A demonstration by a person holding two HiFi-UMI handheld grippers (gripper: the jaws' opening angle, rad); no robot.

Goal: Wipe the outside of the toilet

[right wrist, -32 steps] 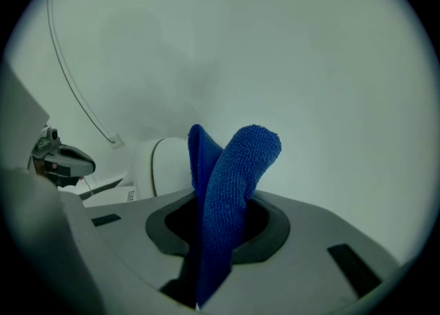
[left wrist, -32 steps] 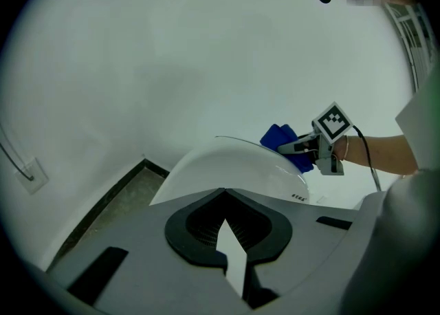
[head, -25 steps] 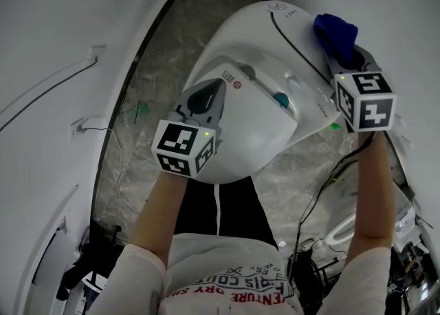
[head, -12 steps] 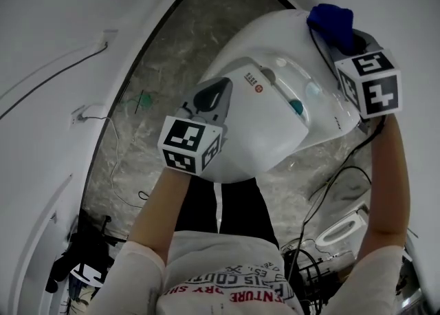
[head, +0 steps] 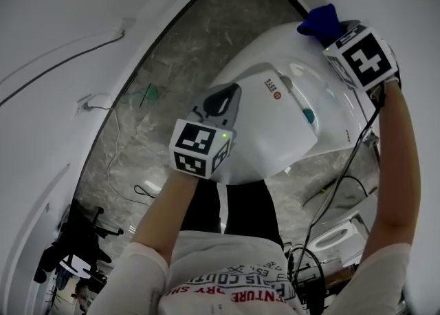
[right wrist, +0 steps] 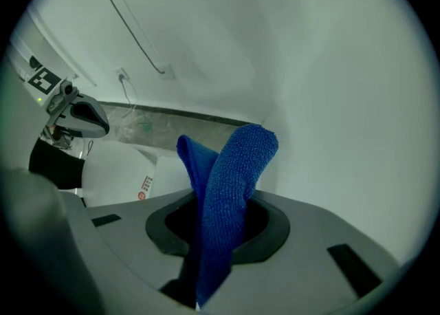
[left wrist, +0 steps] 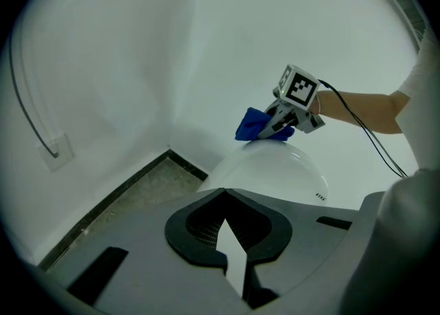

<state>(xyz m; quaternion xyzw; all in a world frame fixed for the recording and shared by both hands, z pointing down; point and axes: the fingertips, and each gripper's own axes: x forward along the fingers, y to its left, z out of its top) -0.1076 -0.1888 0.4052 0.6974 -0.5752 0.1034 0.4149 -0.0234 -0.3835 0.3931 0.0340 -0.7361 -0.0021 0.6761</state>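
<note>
The white toilet (head: 275, 135) fills the middle right of the head view, its lid down, with a red label on top. My right gripper (head: 331, 37) is shut on a blue cloth (head: 320, 22) and presses it on the toilet's far upper edge, close to the wall. The left gripper view shows the blue cloth (left wrist: 254, 126) on the toilet's (left wrist: 275, 176) rounded top. In the right gripper view the blue cloth (right wrist: 230, 190) sticks up out of the jaws. My left gripper (head: 223, 95) hovers over the toilet's near left side, shut and holding nothing.
A grey marbled floor (head: 172, 80) runs left of the toilet along a curved white wall (head: 62, 45) with a socket and cord (head: 88, 104). Cables (head: 330, 190) lie on the floor at right. Black gear (head: 75, 245) sits at lower left. The person's legs stand below the toilet.
The right gripper has slid the blue cloth along the toilet's far edge, up and left in the head view. The left gripper stays over the toilet's near side.
</note>
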